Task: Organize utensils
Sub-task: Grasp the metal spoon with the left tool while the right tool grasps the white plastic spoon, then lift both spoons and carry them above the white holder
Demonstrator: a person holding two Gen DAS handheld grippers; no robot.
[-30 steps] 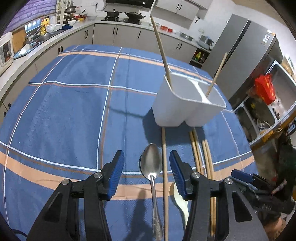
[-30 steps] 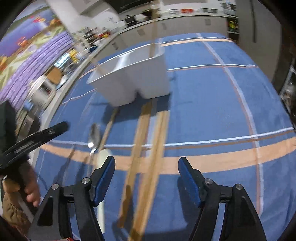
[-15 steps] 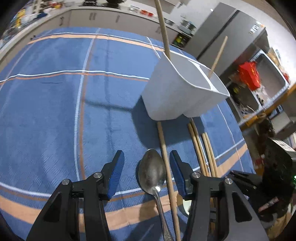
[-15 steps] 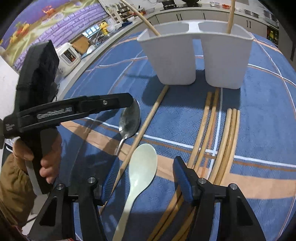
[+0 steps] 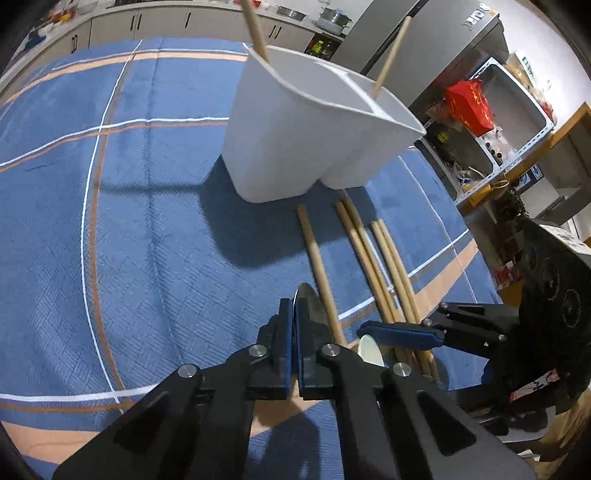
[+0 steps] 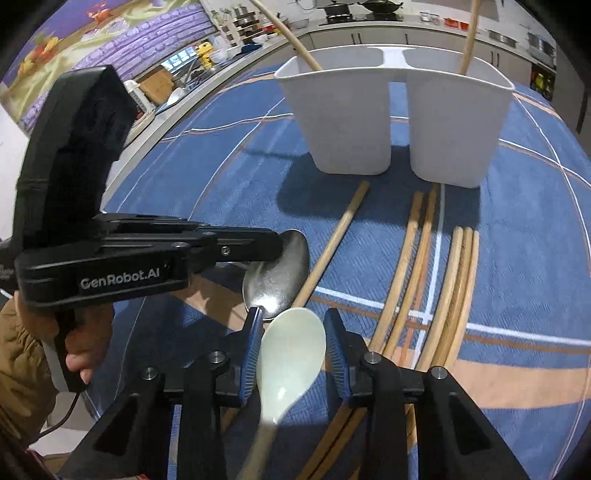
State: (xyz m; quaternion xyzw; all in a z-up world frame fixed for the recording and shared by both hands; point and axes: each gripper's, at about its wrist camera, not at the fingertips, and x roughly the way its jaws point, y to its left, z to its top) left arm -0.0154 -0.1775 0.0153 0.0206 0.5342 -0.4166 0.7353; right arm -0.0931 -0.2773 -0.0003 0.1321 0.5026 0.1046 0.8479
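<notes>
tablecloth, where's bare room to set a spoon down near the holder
Free: the wide stretch of tablecloth left of the white holder. Crowded: in front of the holder, where chopsticks, both spoons and both grippers bunch together.

I am working in a home kitchen. A long worktop (image 6: 229,62) with grey cabinet doors (image 5: 110,27) runs along the far wall, carrying pots on a stove (image 6: 354,7), stacked dishes (image 6: 243,26) and a sink (image 6: 184,90). A steel refrigerator (image 5: 436,40) stands at the right, beside metal shelving (image 5: 517,122) crammed with household clutter.
</notes>
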